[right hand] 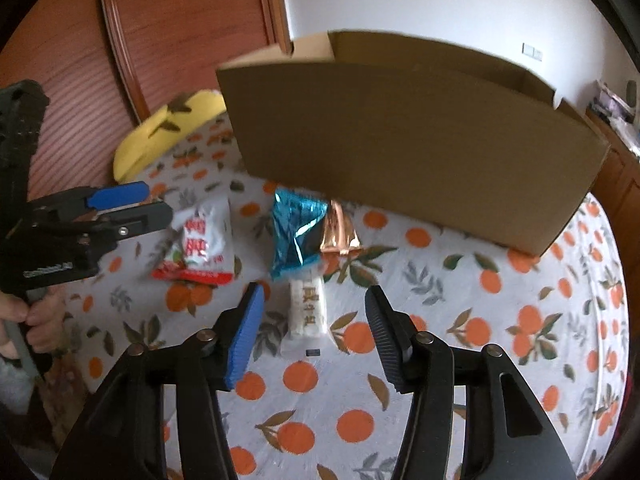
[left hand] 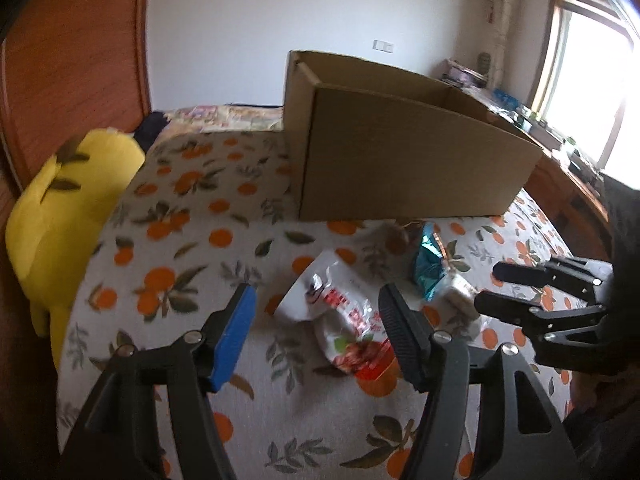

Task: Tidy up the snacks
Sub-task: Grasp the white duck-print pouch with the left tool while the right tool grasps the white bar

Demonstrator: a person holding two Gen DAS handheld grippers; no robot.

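Note:
A white-and-red snack packet point(left hand: 344, 320) point(right hand: 204, 240) lies on the orange-print cloth, and my left gripper point(left hand: 318, 320) point(right hand: 156, 201) hovers open over it without the pads pressing it. A long white bar packet point(right hand: 308, 312) point(left hand: 460, 292) lies between the fingers of my right gripper point(right hand: 314, 320) point(left hand: 488, 285), which is open too and not pressing it. Beyond the bar lie a teal foil packet point(right hand: 296, 232) point(left hand: 430, 264) and a small copper foil packet point(right hand: 338, 232). An open cardboard box point(left hand: 400, 152) point(right hand: 400, 140) stands just behind the snacks.
A yellow plush cushion point(left hand: 68, 216) point(right hand: 160, 132) rests at the cloth's left edge against a wooden door point(left hand: 80, 60). A person's hand point(right hand: 32, 316) holds the left gripper's handle. A cluttered wooden counter point(left hand: 560, 148) runs along the window at the right.

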